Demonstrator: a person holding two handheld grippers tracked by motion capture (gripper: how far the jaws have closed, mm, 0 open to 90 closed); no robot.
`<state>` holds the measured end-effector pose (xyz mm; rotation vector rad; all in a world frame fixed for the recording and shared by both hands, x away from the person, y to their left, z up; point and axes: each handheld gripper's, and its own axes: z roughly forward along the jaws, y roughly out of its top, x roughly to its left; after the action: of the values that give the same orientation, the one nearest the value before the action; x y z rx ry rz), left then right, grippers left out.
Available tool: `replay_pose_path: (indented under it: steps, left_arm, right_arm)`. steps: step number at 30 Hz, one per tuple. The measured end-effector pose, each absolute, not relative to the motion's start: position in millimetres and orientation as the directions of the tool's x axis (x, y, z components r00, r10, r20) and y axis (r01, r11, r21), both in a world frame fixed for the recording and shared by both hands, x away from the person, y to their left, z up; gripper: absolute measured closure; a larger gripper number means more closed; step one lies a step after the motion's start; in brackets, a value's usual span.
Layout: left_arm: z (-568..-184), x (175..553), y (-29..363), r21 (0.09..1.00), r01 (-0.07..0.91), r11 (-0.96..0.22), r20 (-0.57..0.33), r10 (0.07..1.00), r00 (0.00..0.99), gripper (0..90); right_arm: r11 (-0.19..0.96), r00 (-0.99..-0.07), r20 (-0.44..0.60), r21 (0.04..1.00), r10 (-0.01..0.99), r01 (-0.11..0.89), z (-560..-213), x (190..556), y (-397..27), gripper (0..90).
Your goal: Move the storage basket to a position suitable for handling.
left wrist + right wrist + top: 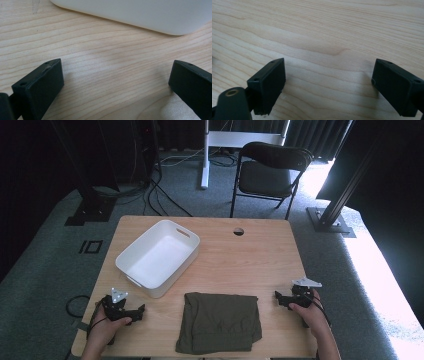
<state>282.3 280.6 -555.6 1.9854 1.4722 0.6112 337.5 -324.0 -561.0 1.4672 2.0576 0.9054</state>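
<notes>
A folded olive-green cloth [219, 321] lies at the front middle of the wooden table [260, 255]. An empty white tub [159, 256] sits at the left, turned at an angle. My left gripper [142, 310] rests on the table left of the cloth, held by a hand, jaws pointing right. In the left gripper view my left gripper [116, 82] stands open over bare wood, the tub's wall [140, 13] just beyond. My right gripper [278, 298] rests right of the cloth, pointing left. In the right gripper view my right gripper [328, 83] is open with nothing between its jaws.
A round cable hole [238, 231] is in the table's far edge. A black folding chair [270, 170] stands behind the table, with cables on the carpet [150, 195] and dark stand legs at both sides.
</notes>
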Motion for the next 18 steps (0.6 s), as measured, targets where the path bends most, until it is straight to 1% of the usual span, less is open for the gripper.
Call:
replay_pose_path:
  steps: [6, 14, 18]
  left_arm:
    - [-555.5, 281.8, 282.9, 0.691, 0.684, -0.233, 0.018, 0.952, 0.306, 0.9]
    - [-554.6, 282.0, 284.5, 0.697, 0.684, -0.216, 0.011, 0.957, 0.29, 1.0]
    - [-552.1, 282.7, 285.3, 0.701, 0.679, -0.216, 0.022, 0.959, 0.283, 1.0]
  right_arm:
    - [0.231, -0.352, 0.013, 0.733, 0.936, 0.64, -560.6, 343.0, -320.0, 11.8]
    - [0.235, -0.385, 0.033, 0.743, 0.922, 0.627, -559.1, 362.4, -305.6, 11.8]
    - [0.237, -0.399, 0.04, 0.749, 0.916, 0.618, -556.7, 373.4, -295.7, 11.8]
